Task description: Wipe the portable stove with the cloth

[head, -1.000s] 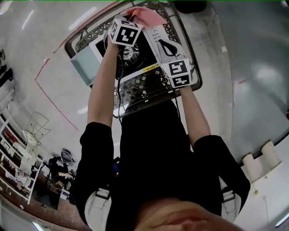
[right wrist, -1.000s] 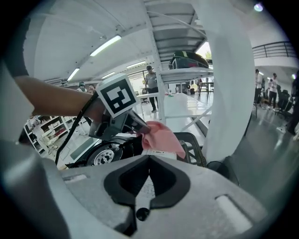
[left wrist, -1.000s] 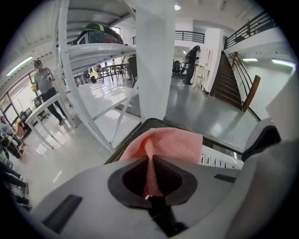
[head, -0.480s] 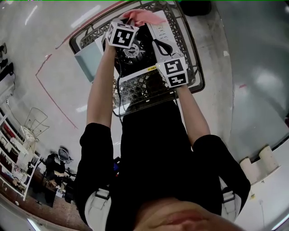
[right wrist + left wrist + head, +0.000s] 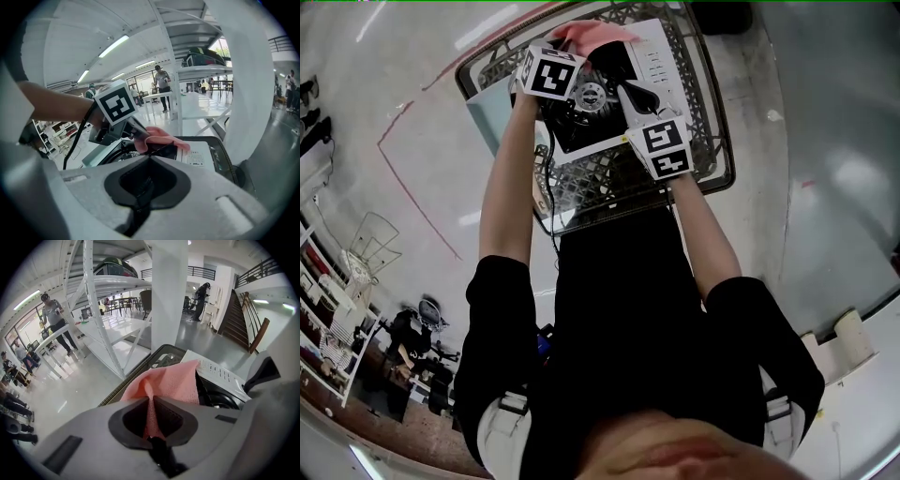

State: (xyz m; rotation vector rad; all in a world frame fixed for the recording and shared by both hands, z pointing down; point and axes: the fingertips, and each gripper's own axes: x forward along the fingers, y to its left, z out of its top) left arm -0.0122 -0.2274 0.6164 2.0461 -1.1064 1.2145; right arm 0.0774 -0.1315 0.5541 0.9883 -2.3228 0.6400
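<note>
Pink cloth (image 5: 171, 380) pinched between the clamped jaws of the left gripper (image 5: 151, 414). Right gripper (image 5: 143, 187) closed tight, empty. Just ahead of both: black crate (image 5: 713, 141) holding the portable stove (image 5: 661, 64).

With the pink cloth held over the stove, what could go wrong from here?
1. The left hand-held gripper pinches only a narrow fold of the pink woven cloth; it may slip out under wiping pressure.
2. The white portable stove sits on a black openwork plastic crate, and the right hand-held gripper is shut on nothing, so the stove could slide.
3. Loose cloth might snag on the round metal burner.
</note>
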